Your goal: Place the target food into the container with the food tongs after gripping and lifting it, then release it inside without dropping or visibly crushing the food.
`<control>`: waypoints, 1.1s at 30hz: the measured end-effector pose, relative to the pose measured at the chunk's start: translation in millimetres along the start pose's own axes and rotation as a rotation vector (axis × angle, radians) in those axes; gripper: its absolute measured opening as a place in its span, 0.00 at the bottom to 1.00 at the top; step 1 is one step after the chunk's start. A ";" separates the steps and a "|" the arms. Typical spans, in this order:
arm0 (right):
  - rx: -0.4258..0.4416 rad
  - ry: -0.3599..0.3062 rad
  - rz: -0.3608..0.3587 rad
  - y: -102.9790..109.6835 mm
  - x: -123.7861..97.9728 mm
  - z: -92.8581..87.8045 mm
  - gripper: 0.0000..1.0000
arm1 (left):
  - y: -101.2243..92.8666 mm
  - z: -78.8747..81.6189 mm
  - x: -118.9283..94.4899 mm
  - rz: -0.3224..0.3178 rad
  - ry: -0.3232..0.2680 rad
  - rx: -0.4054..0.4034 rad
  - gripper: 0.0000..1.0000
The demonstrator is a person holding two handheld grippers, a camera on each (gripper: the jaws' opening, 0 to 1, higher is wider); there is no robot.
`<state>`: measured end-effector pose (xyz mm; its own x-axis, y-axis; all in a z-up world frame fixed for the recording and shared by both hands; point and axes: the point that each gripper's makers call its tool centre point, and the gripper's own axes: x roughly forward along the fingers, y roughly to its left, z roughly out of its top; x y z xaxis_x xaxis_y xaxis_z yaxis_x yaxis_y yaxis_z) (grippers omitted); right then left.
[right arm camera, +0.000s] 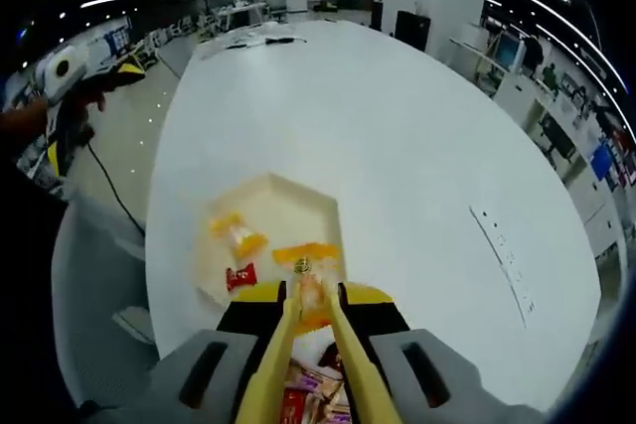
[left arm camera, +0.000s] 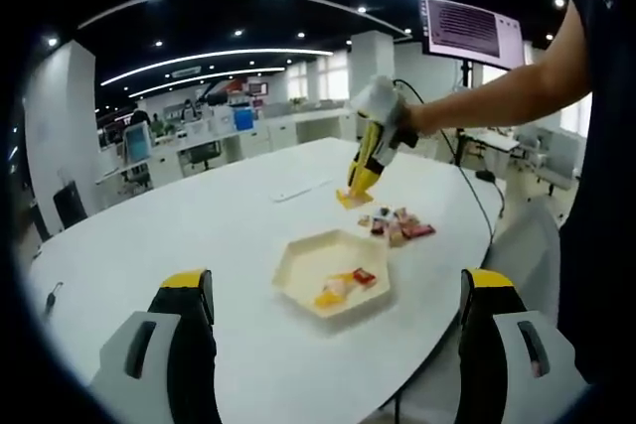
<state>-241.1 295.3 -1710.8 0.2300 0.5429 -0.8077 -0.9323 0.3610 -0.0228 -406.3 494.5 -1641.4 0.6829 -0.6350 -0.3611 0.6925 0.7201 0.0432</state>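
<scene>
The right tool squeezes tongs pinching an orange sweet near the tray. Release remains; the left tool is spread, idle.

Orange-wrapped snack pinched in yellow tongs above hexagonal cream container holding two wrapped snacks; snack pile just beside container.

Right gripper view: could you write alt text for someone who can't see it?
Yellow food tongs, clamped in the right gripper, pinch an orange-wrapped snack beside a white hexagonal tray that holds three wrapped snacks, on a large white table. More wrapped snacks lie below the tongs.
</scene>
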 end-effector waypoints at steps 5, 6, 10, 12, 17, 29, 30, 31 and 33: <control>-0.022 -0.006 0.005 4.7 4.5 15.0 0.19 | -0.8 -0.2 -3.1 0.005 -0.003 0.000 0.99; -0.027 -0.004 0.008 5.9 5.4 17.2 0.19 | -0.5 0.2 -3.5 0.007 -0.004 0.000 0.99; -0.044 -0.012 0.012 8.9 6.6 32.6 0.19 | -0.9 2.5 -4.8 0.011 -0.017 -0.002 0.99; -0.051 -0.019 0.012 11.0 6.1 40.7 0.19 | -1.5 2.0 -5.1 0.009 -0.020 -0.004 0.99; -0.060 -0.031 0.016 16.3 9.1 57.7 0.19 | -1.7 0.4 -4.7 0.003 -0.023 -0.008 0.99; -0.099 -0.030 0.032 29.1 21.7 99.6 0.20 | 3.9 -0.7 -5.3 0.001 -0.042 -0.019 0.99; -0.100 -0.030 0.034 29.5 22.3 101.7 0.20 | 4.3 -1.2 -5.6 0.001 -0.042 -0.021 0.99; -0.101 -0.032 0.036 30.5 22.9 103.6 0.20 | 4.8 -1.6 -5.9 0.001 -0.043 -0.022 0.99; -0.105 -0.034 0.037 33.6 23.9 107.3 0.20 | 6.2 -2.3 -6.4 0.003 -0.045 -0.027 0.99</control>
<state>-237.0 401.7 -1667.6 0.2021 0.5807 -0.7886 -0.9641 0.2595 -0.0560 -407.0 503.6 -1640.9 0.6952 -0.6442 -0.3189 0.6842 0.7290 0.0190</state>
